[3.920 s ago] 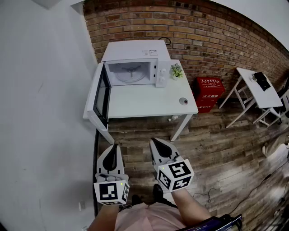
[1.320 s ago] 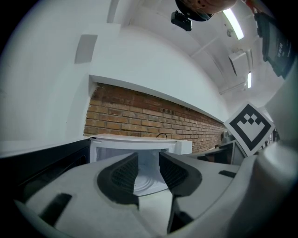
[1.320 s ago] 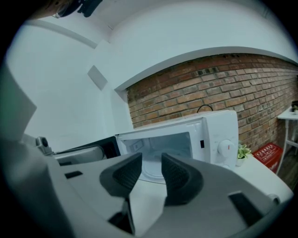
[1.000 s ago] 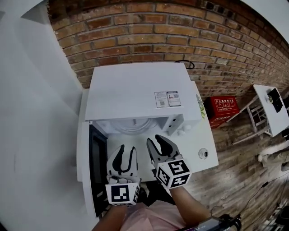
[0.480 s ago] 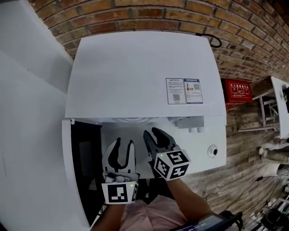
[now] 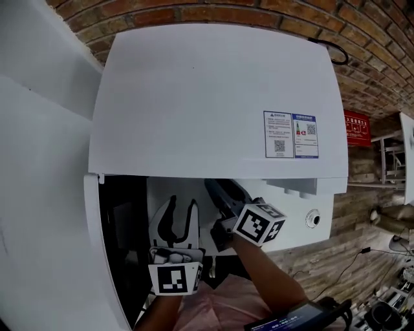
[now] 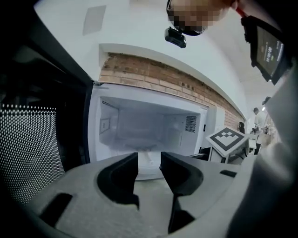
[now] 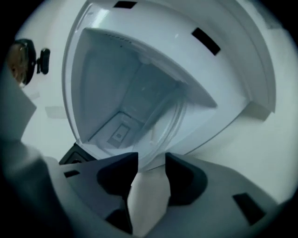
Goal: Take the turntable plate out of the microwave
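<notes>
My left gripper [image 7: 149, 155] and right gripper [image 8: 151, 158] are pale grey with black pads. Their marker cubes [image 6: 176, 279] bear black-and-white squares. The microwave [image 6: 213, 97] is white. Its door [image 7: 28, 148] is black with a white dot mesh, and its top label [image 6: 291, 134] is blue, white and red. The turntable plate [image 8: 172, 125] is clear glass. The brick wall [image 6: 194, 11] is red-brown.

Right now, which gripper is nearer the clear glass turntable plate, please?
Right. The right gripper reaches the white microwave's opening, by the turntable plate; the left gripper sits back outside. Both jaws have just been opening, empty.
</notes>
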A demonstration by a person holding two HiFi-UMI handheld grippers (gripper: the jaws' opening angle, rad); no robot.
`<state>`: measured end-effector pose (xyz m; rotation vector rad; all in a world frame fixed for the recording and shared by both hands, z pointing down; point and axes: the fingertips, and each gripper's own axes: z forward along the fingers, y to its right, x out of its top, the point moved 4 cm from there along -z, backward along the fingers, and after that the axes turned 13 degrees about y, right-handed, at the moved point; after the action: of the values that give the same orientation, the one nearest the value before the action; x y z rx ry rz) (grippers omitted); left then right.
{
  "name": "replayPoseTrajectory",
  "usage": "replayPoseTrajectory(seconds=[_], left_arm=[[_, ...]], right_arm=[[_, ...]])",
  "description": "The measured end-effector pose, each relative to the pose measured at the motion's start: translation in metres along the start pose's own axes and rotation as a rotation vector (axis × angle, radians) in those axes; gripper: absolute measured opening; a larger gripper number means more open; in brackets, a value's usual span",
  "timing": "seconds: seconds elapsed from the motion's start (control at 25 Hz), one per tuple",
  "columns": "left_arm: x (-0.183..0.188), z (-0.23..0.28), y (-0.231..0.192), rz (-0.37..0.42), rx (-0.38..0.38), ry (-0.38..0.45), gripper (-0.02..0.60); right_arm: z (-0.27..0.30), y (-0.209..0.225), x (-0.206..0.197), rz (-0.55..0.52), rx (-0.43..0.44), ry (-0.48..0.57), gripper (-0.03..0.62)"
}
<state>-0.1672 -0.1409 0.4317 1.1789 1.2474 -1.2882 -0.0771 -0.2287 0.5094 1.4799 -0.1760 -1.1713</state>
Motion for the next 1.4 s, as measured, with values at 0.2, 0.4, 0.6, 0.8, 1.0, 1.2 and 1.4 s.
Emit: replayPoseTrajectory(seconds=[0.2,0.4,0.6,0.8,1.0,1.2,1.4], left_arm=[[0.000,-0.001,-0.004,-0.010,0.004,-0.001,0.161],[0.003,-0.005,-0.006,-0.009,0.011,0.005,0.163],[0.006,-0.010,-0.006,-0.015,0.010,0.018,0.161],[0.011,-0.010,-0.001,-0.017,-0.008,0.030,0.161],[0.012,-0.008,0.000,-0.015,-0.021,0.033,0.161],[0.009,-0.007,-0.005,-0.011,-0.014,0.027,0.161],[0.006,-0.010,-0.010,-0.014,-0.001,0.017,0.162]], right_arm=[[0.001,0.004,0.002,0.253,-0.095,-0.024,0.089],[-0.006,0.001,-0.002,0.320,-0.064,0.008,0.041],[-0.024,-0.010,-0.013,0.327,0.014,0.040,0.041],[-0.035,-0.010,-0.019,0.317,0.006,0.055,0.049],[-0.023,-0.003,-0.010,0.290,0.030,0.082,0.100],[-0.005,0.010,0.002,0.324,0.011,0.082,0.108],[-0.010,0.006,-0.004,0.341,0.031,0.084,0.066]])
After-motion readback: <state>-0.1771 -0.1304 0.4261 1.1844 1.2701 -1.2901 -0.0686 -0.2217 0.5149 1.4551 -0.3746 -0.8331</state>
